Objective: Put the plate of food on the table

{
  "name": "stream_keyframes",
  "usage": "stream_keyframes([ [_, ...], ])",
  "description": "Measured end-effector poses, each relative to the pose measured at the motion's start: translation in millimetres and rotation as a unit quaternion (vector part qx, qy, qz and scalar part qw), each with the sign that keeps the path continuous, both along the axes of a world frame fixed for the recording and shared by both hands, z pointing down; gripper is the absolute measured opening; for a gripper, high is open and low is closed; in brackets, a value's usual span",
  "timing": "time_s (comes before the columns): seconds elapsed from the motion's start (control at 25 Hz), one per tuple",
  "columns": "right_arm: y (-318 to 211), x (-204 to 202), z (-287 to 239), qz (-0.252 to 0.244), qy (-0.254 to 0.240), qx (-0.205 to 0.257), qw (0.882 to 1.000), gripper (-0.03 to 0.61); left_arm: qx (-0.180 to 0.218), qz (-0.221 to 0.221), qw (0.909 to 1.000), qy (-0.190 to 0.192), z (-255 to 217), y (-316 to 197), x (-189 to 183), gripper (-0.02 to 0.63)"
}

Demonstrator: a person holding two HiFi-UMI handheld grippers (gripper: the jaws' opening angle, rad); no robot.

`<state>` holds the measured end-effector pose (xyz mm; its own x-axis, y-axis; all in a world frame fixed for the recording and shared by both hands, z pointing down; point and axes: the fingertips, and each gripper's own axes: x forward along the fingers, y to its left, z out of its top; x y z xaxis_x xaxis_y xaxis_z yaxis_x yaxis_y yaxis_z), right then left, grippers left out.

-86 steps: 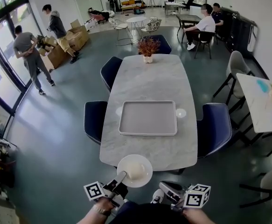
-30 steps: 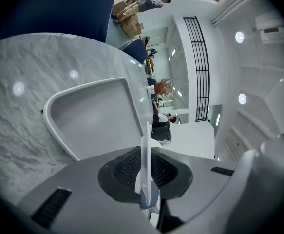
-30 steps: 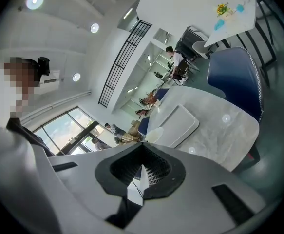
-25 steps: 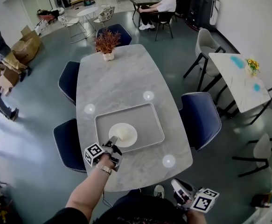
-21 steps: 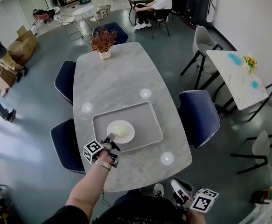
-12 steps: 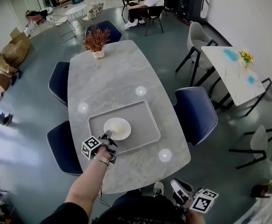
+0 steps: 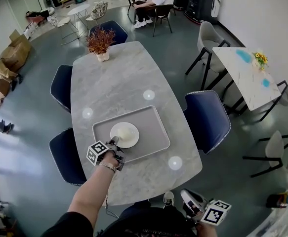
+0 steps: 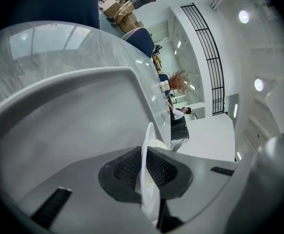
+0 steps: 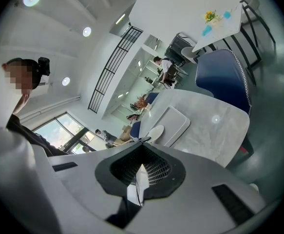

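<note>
Change: a few secs ago the plate (image 7: 124, 134) hung off the table's near edge by my body. Now it's over the grey tray (image 7: 153, 125), left of centre, mid table (image 7: 119, 78).
Food: pale mound (image 7: 127, 131) on the plate.
Meaning: I judge the set-down nearly done. Plate looks seated on the tray, but I can't confirm full contact. Release + pull-back remain.
Left gripper (image 7: 114, 141): pads pinched on the plate's near-left rim (image 8: 146, 174), a narrow gap w/ the rim clamped between them.
Left arm: stretched fwd across the near table edge, gripper tilted slightly down.
Right gripper (image 7: 185, 196): low by my body, off the table's near-right corner. Jaws together, nothing betw. them, idle.
</note>
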<state>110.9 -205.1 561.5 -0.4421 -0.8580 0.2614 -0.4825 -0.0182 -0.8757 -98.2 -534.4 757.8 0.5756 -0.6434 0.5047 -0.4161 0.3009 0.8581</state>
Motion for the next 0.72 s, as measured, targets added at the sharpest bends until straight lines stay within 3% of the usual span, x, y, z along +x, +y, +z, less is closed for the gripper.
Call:
stream_keyframes([
  [0.32, -1, -1, 0, -0.009, -0.003, 0.002, 1.0, 0.011, -0.016, 0.026, 0.9976, -0.061, 6, 8, -1, 0.046],
  [0.72, 3, 3, -1, -0.01, -0.007, 0.007, 1.0, 0.011, -0.005, 0.061, 0.9829, -0.174, 2, 11, -16, 0.192],
])
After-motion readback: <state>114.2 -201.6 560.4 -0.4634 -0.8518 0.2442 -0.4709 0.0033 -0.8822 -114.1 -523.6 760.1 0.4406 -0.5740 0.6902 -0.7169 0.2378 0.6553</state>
